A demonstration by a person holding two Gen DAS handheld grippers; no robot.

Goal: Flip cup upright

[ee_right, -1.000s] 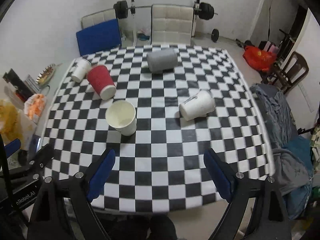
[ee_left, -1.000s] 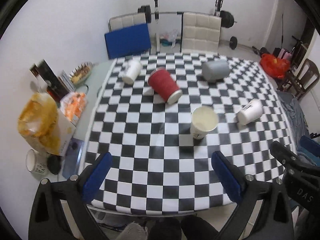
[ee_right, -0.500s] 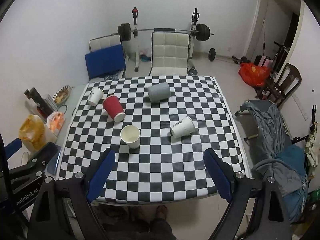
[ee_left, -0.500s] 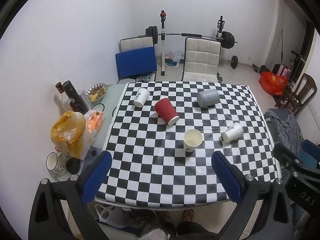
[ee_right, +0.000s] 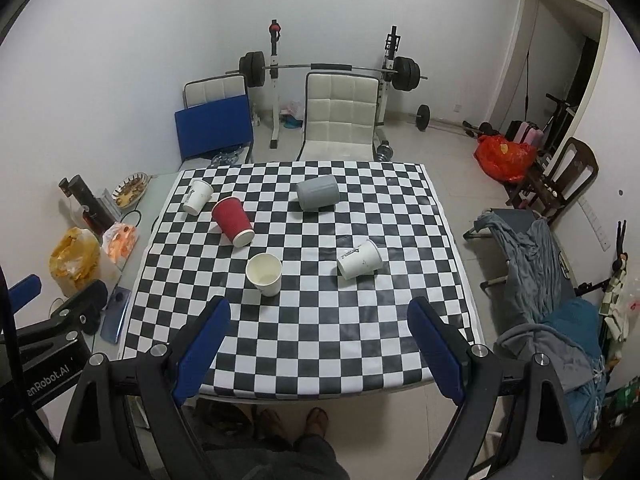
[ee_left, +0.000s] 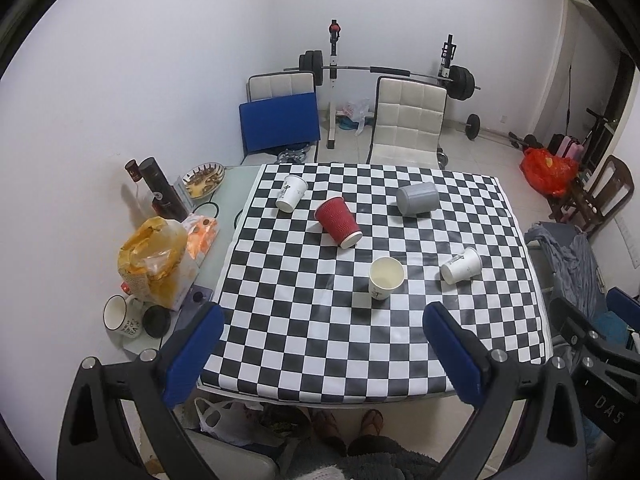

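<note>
Several cups sit on a black-and-white checkered table (ee_left: 304,320) (ee_right: 320,340). One white paper cup (ee_left: 385,278) (ee_right: 264,273) stands upright near the middle. A red cup (ee_left: 338,221) (ee_right: 233,221), a grey cup (ee_left: 417,198) (ee_right: 317,192), a white cup at the right (ee_left: 461,265) (ee_right: 358,259) and a white cup at the far left (ee_left: 291,193) (ee_right: 197,197) lie on their sides. My left gripper (ee_left: 320,354) and right gripper (ee_right: 318,346) are both open and empty, held high above the table's near edge, far from every cup.
A side surface left of the table holds a yellow bag (ee_left: 154,258), a mug (ee_left: 118,317), a dark bottle (ee_left: 162,188) and a snack dish (ee_left: 203,178). Two chairs (ee_left: 408,120) and a barbell rack (ee_left: 332,80) stand behind. A clothes-draped cot (ee_right: 536,248) is at the right.
Both grippers have pulled up and back from the table, so the whole table and room now show. The cups have not moved.
</note>
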